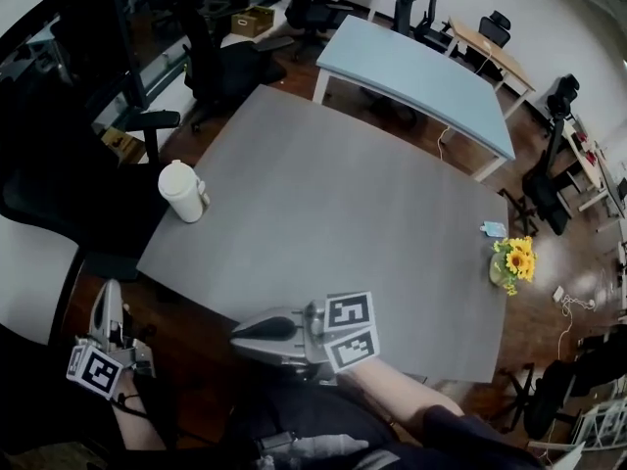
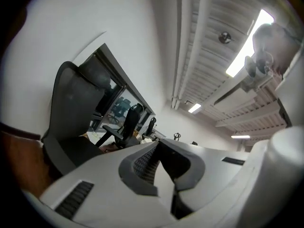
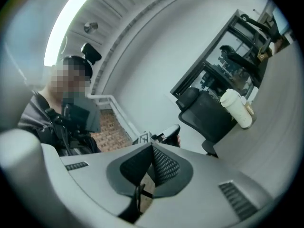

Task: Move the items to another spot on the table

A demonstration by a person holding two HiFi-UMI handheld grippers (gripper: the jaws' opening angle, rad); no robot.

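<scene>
The white lidded cup (image 1: 182,192) is standing by the desk's (image 1: 343,213) left edge, looking light, stiff and smooth; I am judging its mid-body the best hold. My left gripper (image 1: 108,297) and right gripper (image 1: 245,331) are hovering at the near side, jaws closed, empty.

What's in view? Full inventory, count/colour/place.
Table: 1, grey, centre.
Lidded cup: 1, white, table's left edge.
Sunflowers: 1 bunch, yellow, table's right edge.
Small item: 1, pale blue, just beyond the sunflowers; kind unclear.
Second table: 1, light blue, behind.
Office chairs: several, black, around both tables.
Left gripper: 1, grey, lower left off the table, shut, empty.
Right gripper: 1, grey, at near table edge, shut, empty.
</scene>
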